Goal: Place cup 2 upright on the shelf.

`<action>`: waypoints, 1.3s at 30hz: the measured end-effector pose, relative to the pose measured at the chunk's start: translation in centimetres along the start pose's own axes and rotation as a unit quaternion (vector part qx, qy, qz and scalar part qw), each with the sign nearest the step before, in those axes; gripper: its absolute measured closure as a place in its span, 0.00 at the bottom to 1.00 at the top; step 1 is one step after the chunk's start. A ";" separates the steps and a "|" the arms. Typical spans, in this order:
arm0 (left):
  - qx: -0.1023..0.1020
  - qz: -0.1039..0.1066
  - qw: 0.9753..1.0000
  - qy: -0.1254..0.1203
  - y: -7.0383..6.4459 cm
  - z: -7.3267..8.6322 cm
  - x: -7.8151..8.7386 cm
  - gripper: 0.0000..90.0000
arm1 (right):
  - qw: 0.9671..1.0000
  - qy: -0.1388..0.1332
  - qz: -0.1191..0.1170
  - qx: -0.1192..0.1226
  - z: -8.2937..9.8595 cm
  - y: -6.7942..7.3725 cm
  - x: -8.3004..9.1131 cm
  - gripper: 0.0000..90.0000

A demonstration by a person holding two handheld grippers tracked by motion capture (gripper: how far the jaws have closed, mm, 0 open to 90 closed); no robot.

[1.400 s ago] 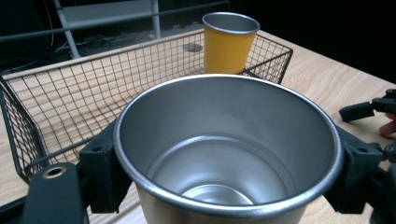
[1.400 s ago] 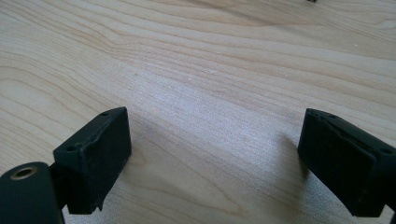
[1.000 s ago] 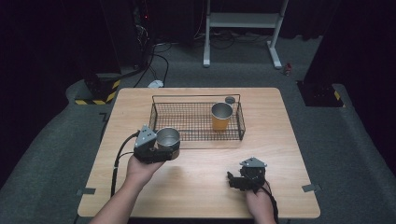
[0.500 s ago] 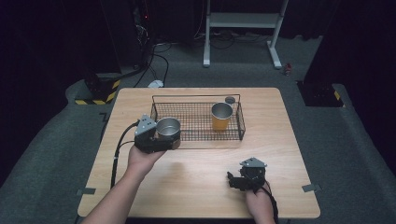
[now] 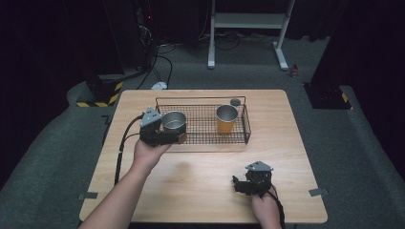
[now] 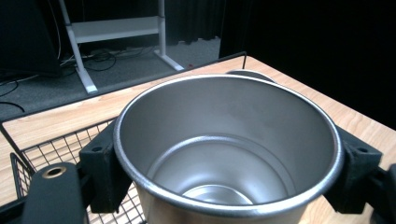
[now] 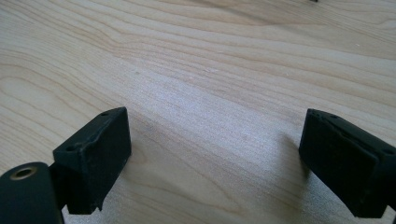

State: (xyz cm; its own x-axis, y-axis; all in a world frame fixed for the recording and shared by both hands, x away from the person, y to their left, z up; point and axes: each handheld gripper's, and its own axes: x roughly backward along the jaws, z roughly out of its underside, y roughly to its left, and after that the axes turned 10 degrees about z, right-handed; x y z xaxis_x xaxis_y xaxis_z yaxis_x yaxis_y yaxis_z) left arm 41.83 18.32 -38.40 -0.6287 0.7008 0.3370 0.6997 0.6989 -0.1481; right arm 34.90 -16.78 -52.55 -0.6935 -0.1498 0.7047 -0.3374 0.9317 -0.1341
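1. Here, the steel cup (image 5: 174, 121) stands upright and empty, its polished floor bare in the left gripper view (image 6: 224, 154); it sits at the left end of the wire basket, over the near-left corner.
2. The left gripper (image 5: 165, 135) is clamped on that cup: in the left gripper view its two black jaws press against opposite sides of the wall just under the rim.
3. The person's left hand (image 5: 149, 151) holds this gripper from the near side, and a black cable (image 5: 122, 148) loops off it to the left.
4. The wire basket (image 5: 200, 101) lies on the far half of the wooden table (image 5: 200, 167), a shallow black mesh tray.
5. Toward the basket's right end stands an orange cup (image 5: 226, 119) with a metal rim, upright; whether it holds anything cannot be told.
6. A small dark round object (image 5: 235, 101) sits at the basket's far right corner, too small to identify.
7. The right gripper (image 5: 246, 183) rests low over the near-right part of the table, well apart from the basket, held by the right hand (image 5: 265, 210).
8. Its jaws stand wide apart with bare wood between them in the right gripper view.
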 end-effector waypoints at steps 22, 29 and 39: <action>-0.004 -0.025 1.000 0.010 2.0 -2.2 -4.4 0.21 | 1.000 0.000 -0.002 0.001 0.0 0.0 0.0 0.10; -0.002 -0.039 0.999 0.022 3.4 -2.1 -6.1 0.21 | 1.000 0.000 -0.002 0.002 0.0 0.0 0.0 0.10; 0.031 -0.060 0.997 0.039 5.7 -1.0 -8.2 0.21 | 1.000 0.000 -0.002 0.003 0.0 -0.1 0.0 0.10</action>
State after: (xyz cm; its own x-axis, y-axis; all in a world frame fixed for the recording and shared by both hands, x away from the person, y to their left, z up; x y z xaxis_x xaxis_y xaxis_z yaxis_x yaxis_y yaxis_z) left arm 51.32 16.39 -41.03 -0.6772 0.5996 0.4265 0.5969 0.7866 -0.1581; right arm 34.90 -16.83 -52.55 -0.6920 -0.1533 0.7055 -0.3435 0.9294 -0.1350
